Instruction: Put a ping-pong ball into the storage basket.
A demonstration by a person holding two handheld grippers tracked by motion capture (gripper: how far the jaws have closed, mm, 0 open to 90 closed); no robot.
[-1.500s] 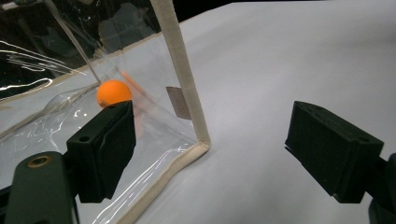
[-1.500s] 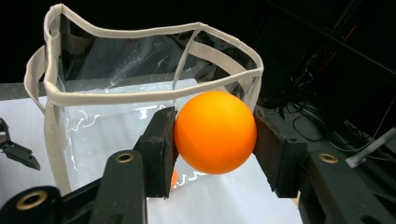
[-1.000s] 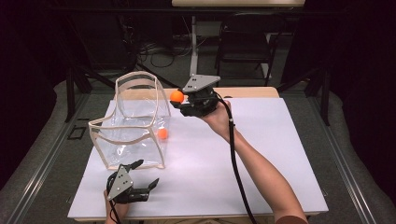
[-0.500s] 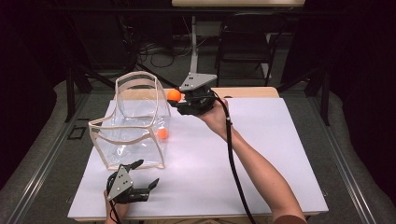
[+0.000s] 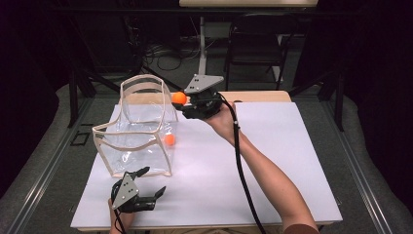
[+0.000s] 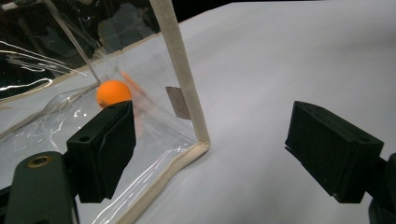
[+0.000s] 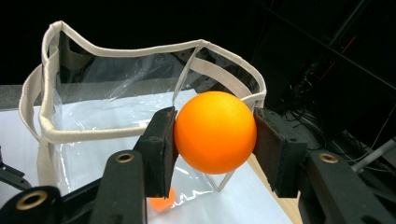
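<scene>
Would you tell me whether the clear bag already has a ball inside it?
Yes. One orange ball lies on the bottom of the clear bag; a second ball is clamped in the right gripper.

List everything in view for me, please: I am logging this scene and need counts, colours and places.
Ball held: one, orange, clamped in the right gripper by the bag's rim.
Ball in bag: one, orange, on the bag's floor.
Bag: one, clear with cream trim, upright on the table's left part.
Table: one, white top.
Chair: one, dark, behind the table.
Right gripper: one, black, jaws shut on the ball.
Left gripper: one, black, jaws open, near the bag's front corner.
</scene>
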